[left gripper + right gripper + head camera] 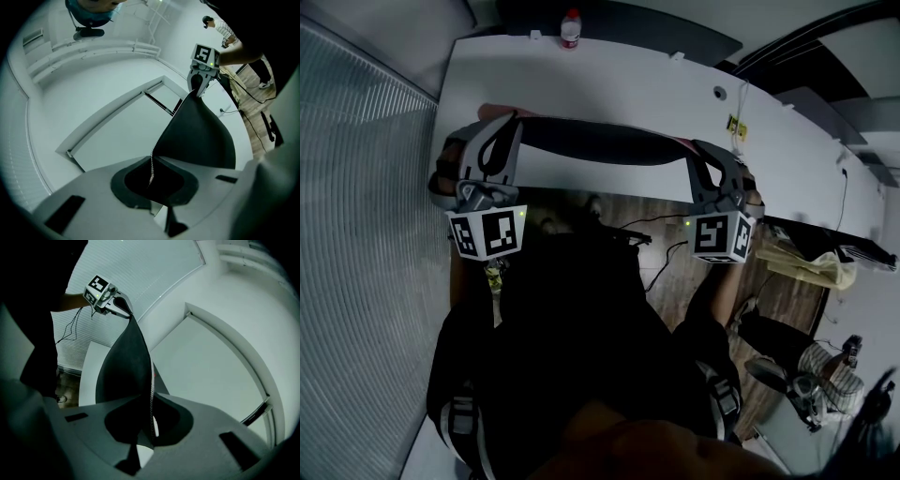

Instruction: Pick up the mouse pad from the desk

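While clamped both ends, mouse pad spans left-right.

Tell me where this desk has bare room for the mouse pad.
The desk is bare between the bottle at its far edge and the held mouse pad. It is busier rightward, around the yellow tag.

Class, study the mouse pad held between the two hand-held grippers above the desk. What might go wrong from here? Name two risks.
1. The left hand-held gripper and the right hand-held gripper each pinch only a narrow edge of the mouse pad, so one end might slip free.
2. The pad hangs stretched between them above the desk; uneven pulling could tug it from one grip.
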A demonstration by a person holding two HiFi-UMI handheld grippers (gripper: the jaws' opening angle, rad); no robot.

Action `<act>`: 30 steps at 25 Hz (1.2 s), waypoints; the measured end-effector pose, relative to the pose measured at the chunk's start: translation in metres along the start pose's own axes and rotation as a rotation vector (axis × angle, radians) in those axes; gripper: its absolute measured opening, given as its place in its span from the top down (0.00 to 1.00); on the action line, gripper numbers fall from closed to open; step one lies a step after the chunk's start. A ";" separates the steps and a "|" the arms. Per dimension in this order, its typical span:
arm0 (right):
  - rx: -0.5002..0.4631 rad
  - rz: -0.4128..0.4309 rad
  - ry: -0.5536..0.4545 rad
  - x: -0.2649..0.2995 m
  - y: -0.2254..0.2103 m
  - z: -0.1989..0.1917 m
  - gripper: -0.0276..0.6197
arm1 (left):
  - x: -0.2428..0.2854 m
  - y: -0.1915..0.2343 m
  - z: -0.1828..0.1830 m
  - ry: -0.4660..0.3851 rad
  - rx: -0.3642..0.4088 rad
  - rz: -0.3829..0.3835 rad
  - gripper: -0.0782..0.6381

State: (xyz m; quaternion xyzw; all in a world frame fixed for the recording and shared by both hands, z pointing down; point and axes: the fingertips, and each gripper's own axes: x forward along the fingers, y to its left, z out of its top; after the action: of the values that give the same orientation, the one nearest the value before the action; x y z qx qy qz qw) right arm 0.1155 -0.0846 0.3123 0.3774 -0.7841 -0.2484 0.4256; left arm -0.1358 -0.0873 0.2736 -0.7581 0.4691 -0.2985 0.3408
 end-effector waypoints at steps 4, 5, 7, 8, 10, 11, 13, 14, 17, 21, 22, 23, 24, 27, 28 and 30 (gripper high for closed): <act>-0.001 0.001 -0.003 -0.001 0.002 -0.001 0.94 | -0.002 -0.002 -0.001 0.001 -0.009 0.001 0.87; -0.001 0.001 -0.004 -0.001 0.003 -0.001 0.94 | -0.002 -0.002 -0.001 0.001 -0.011 0.001 0.87; -0.006 0.003 -0.003 -0.002 0.004 0.000 0.94 | -0.003 -0.002 -0.002 0.001 -0.015 0.001 0.87; -0.008 0.003 -0.002 -0.002 0.005 0.000 0.94 | -0.004 -0.002 -0.002 0.000 -0.015 0.002 0.87; -0.011 -0.001 -0.002 -0.002 0.004 0.001 0.94 | -0.004 -0.001 -0.002 -0.002 -0.015 0.003 0.87; -0.012 -0.003 -0.003 -0.002 0.004 0.001 0.94 | -0.005 -0.001 -0.002 -0.004 -0.014 0.004 0.87; -0.012 -0.004 -0.004 -0.002 0.004 0.002 0.94 | -0.006 0.000 -0.001 -0.007 -0.013 0.007 0.87; -0.012 -0.002 -0.004 -0.003 0.005 0.002 0.94 | -0.006 0.000 -0.001 -0.008 -0.010 0.007 0.87; -0.013 0.006 0.002 -0.004 0.008 0.005 0.94 | -0.009 0.000 -0.002 -0.010 -0.007 0.008 0.87; -0.021 -0.002 0.000 -0.005 0.008 0.003 0.94 | -0.009 0.000 -0.002 -0.015 -0.008 0.008 0.87; -0.023 -0.002 0.001 -0.005 0.007 0.001 0.94 | -0.008 0.000 -0.001 -0.016 -0.007 0.007 0.87; -0.023 -0.002 0.001 -0.006 0.007 0.001 0.94 | -0.008 0.000 0.000 -0.016 -0.007 0.005 0.87; -0.023 -0.002 0.001 -0.006 0.007 0.000 0.94 | -0.008 -0.001 0.001 -0.016 -0.006 0.004 0.87; -0.018 -0.005 -0.002 -0.007 0.005 0.002 0.94 | -0.008 0.000 0.002 -0.020 -0.006 0.004 0.87; -0.017 -0.006 -0.004 -0.008 0.005 0.002 0.94 | -0.008 0.000 0.002 -0.021 -0.006 0.004 0.87; -0.016 -0.010 -0.004 -0.009 0.005 0.003 0.94 | -0.010 0.000 0.002 -0.021 -0.006 0.003 0.87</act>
State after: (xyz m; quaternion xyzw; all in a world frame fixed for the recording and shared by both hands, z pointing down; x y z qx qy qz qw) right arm 0.1141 -0.0741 0.3103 0.3773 -0.7811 -0.2575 0.4257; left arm -0.1380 -0.0778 0.2708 -0.7615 0.4675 -0.2888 0.3439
